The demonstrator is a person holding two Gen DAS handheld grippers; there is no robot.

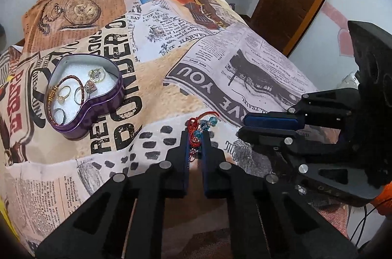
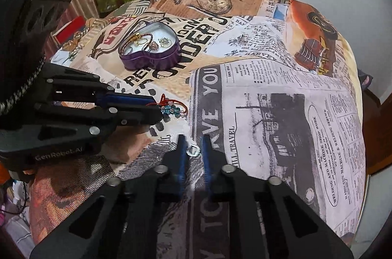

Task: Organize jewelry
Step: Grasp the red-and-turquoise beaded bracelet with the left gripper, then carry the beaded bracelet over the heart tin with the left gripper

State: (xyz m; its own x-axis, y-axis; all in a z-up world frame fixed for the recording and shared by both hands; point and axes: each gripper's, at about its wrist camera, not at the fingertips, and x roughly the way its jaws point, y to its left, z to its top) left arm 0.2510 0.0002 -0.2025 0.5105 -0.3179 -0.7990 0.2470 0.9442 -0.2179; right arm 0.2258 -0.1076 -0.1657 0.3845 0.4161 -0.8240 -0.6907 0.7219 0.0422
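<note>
Right now my left gripper [image 1: 196, 136] is clamped on the red cord bracelet with blue glass beads [image 1: 199, 128], whose loose end spills out past the fingertips and hangs just over the newspaper-print cloth [image 1: 152, 77]. The purple heart-shaped tin with a white foam lining [image 1: 98, 109] sits ahead and to the left of this claw, towards the left edge of the cloth, already holding rings and a dark red bangle. From the right wrist view the tin [image 2: 152, 60] is further off, beyond the left claw, so I judge the left hand the nearer one for the drop. The bracelet's cord runs roughly along my left fingers, so swinging left and forward should carry it over the tin's rim. My right gripper [image 2: 193, 148] has its fingers a little apart around a small silver ring [image 2: 192, 151] lying on the cloth near the front edge; I cannot tell whether they grip it yet.
</note>
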